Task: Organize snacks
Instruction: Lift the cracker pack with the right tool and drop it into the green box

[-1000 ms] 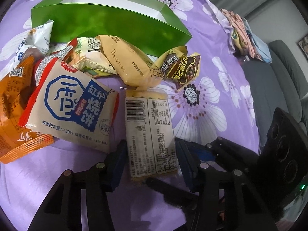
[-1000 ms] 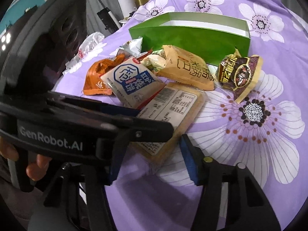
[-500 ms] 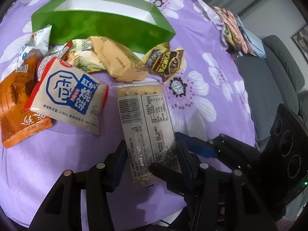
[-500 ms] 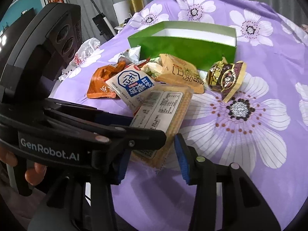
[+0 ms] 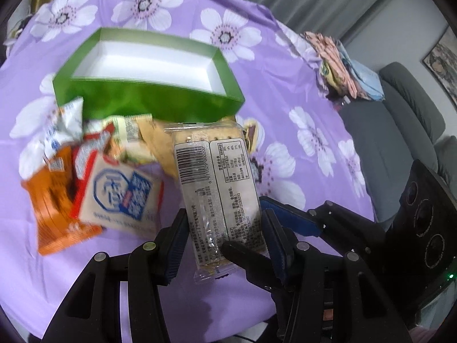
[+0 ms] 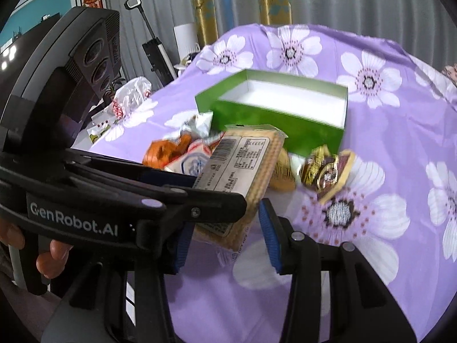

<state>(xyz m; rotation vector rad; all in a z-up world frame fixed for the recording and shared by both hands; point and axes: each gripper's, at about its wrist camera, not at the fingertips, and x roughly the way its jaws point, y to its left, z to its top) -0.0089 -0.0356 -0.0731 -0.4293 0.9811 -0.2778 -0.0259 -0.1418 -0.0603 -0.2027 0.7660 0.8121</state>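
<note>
A clear pack of crackers (image 5: 217, 188) with a barcode label hangs above the purple flowered tablecloth (image 5: 285, 91). My left gripper (image 5: 225, 241) is shut on its near end, a pad against each long side. My right gripper (image 6: 225, 240) is shut on the same pack (image 6: 242, 165) from the other side. Its blue pad (image 5: 288, 217) shows beside the pack's right edge. The left gripper's body (image 6: 114, 188) crosses in front and hides the right gripper's left pad. Beyond the pack stands the green box (image 5: 142, 105), white inside and empty (image 6: 257, 117).
Loose snacks lie in front of the box: a white and blue pack (image 5: 125, 197), an orange pack (image 5: 51, 208), a yellow pack (image 5: 160, 145), and a brown chocolate pack (image 6: 325, 171). Folded clothes (image 5: 340, 63) and a grey sofa (image 5: 400, 131) are to the right. A white bag (image 6: 131, 91) lies at the table's left edge.
Both grippers have risen with the cracker pack, which has left the cloth. The right jaws narrowed onto it. The view now looks down into the green box.
</note>
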